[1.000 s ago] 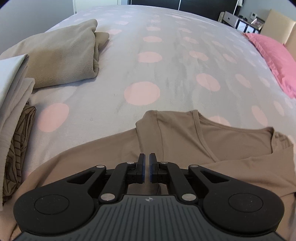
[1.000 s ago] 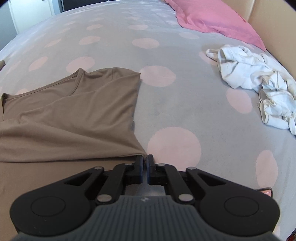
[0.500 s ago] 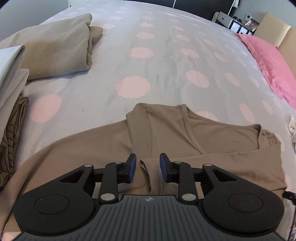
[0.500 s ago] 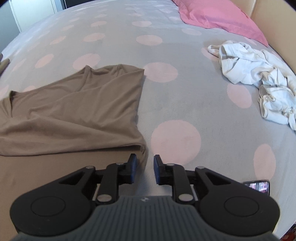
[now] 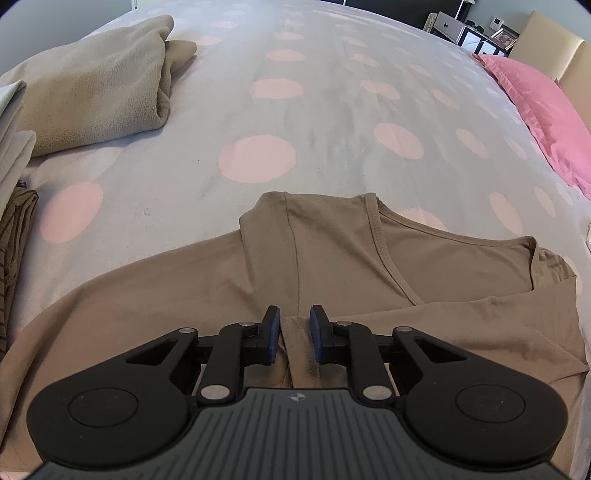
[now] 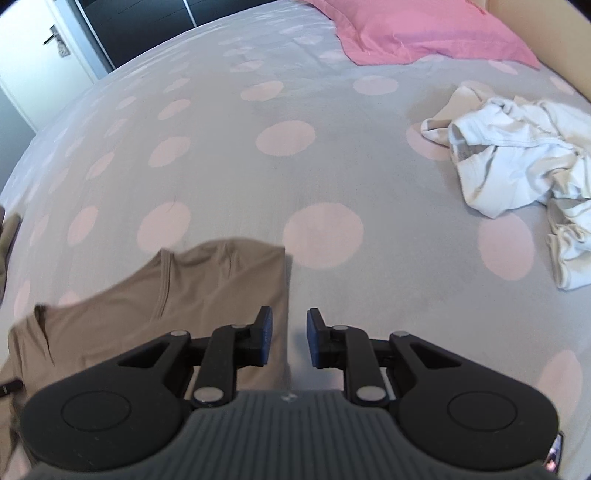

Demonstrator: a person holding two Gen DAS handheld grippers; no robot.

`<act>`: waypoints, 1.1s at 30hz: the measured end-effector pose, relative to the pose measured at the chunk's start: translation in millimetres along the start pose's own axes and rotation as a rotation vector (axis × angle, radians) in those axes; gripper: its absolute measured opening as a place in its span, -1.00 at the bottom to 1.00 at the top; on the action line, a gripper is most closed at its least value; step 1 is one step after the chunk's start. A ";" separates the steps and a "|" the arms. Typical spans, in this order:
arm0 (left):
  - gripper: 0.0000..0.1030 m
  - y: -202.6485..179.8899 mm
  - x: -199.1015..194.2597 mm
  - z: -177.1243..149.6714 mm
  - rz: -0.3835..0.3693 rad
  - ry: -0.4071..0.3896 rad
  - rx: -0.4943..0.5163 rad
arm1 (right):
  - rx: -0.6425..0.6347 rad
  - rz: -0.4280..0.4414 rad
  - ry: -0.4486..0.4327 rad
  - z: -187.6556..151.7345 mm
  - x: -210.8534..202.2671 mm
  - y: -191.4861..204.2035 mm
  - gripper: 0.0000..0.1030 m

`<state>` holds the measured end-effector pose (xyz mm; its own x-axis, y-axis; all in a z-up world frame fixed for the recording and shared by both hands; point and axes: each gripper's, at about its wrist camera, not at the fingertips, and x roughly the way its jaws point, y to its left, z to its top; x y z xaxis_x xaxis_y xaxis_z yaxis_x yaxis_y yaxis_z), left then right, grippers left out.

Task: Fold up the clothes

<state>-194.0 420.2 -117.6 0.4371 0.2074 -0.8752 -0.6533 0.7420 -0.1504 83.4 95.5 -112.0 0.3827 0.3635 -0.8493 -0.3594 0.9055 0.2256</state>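
Left gripper (image 5: 294,334): jaws partly apart, just been closing in; a raised pleat of the tan shirt (image 5: 369,266) stands between the pads, but whether they press on it is hard to tell from this angle, probably not yet. Right gripper (image 6: 287,338): jaws partly apart after just opening, nothing between them; it hangs over the shirt's straight side edge, bare bedspread (image 6: 314,177) under the gap.

Shirt lies flat on the dotted bedspread, V-neck away from the grippers, one sleeve folded in across the body. Fabric judged thin, soft, light knit: it will drape and bunch, not hold a crease. Best taken at hem or side-seam corners, both layers together.

Outward: folded beige fleece (image 5: 96,92) and a stack at left; crumpled white garment (image 6: 517,155) at right; pink pillow (image 6: 413,26) beyond.
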 end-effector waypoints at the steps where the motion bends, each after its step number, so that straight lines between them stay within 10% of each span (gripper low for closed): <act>1: -0.70 -1.0 0.7 0.0 0.002 0.000 0.005 | 0.013 0.005 0.003 5.8 6.0 -0.9 -0.56; 10: -0.84 -7.1 4.8 0.9 0.010 -0.011 0.030 | 0.027 0.020 0.016 35.6 49.0 -0.6 -0.47; 13: -0.93 -10.7 2.9 0.7 0.007 -0.025 0.047 | 0.043 0.067 0.032 36.5 54.5 -1.6 -0.96; 21: -0.96 -17.0 -13.3 7.2 0.027 -0.144 0.090 | 0.064 0.000 -0.058 41.8 48.7 -8.1 -0.97; 28: -0.92 -11.5 6.0 5.9 0.007 0.017 0.078 | 0.072 -0.062 -0.040 38.3 57.5 -7.4 -0.95; 33: -0.68 0.4 -3.9 9.3 0.042 -0.026 0.028 | 0.055 -0.097 -0.047 36.6 36.7 -9.7 -0.86</act>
<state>-190.1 425.6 -109.9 0.4258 0.2549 -0.8682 -0.6542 0.7495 -0.1008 132.1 108.1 -127.9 0.4534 0.2824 -0.8454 -0.2722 0.9470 0.1704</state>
